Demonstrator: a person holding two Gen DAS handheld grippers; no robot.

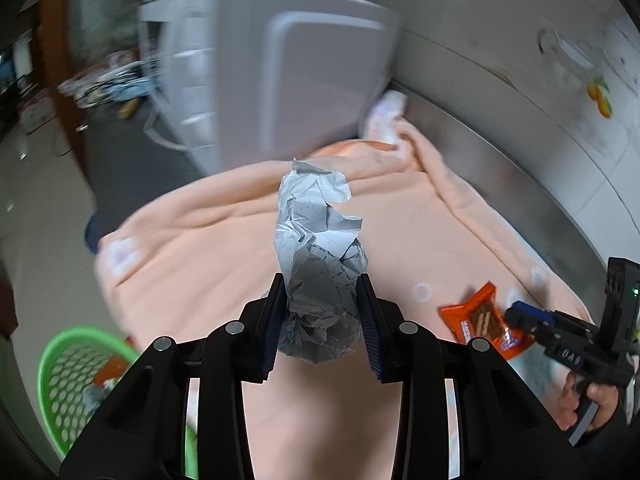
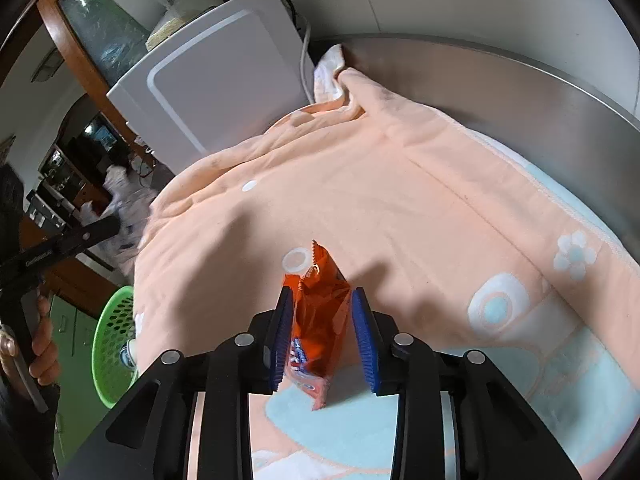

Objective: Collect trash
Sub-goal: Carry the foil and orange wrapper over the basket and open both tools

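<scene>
Your left gripper [image 1: 322,320] pinches the crumpled paper [image 1: 318,248] above the peach blanket [image 1: 200,248]; your right gripper [image 2: 322,336] clamps the orange wrapper [image 2: 318,320] over it. Both look light, soft and crushable, the wrapper probably slick, so grip mid-body

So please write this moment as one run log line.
left claw: shut on crumpled grey paper | right claw: shut on orange snack wrapper | green perforated plastic basket: beside peach blanket
</scene>
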